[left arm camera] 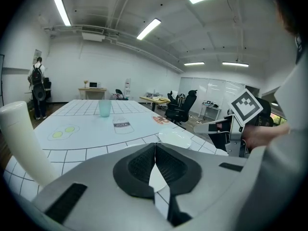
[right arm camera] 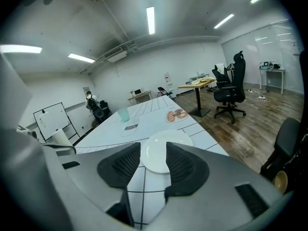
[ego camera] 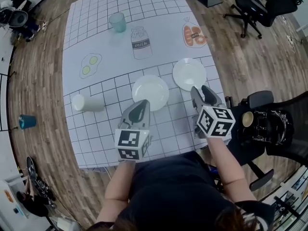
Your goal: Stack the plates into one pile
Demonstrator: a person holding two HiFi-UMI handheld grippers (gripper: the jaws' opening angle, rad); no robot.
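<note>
Ahead of my right gripper [right arm camera: 153, 150], jaws parted, lies a plate [right arm camera: 166, 137]; I'd catch its near rim squarely. Left gripper [left arm camera: 155, 146] pinched together, empty.

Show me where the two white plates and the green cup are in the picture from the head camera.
nearer plate [ego camera: 150, 92]: head view, middle of its top face.
farther plate [ego camera: 188, 73]: head view, middle of its top face.
green cup [ego camera: 117, 23]: head view, on its side wall.

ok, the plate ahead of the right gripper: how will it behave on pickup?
The plate looks rigid and glossy, so likely slippery in a rim pinch. It lies flat on the table with a low rim: pushed, it probably slides. Material unclear; possibly breakable.
</note>
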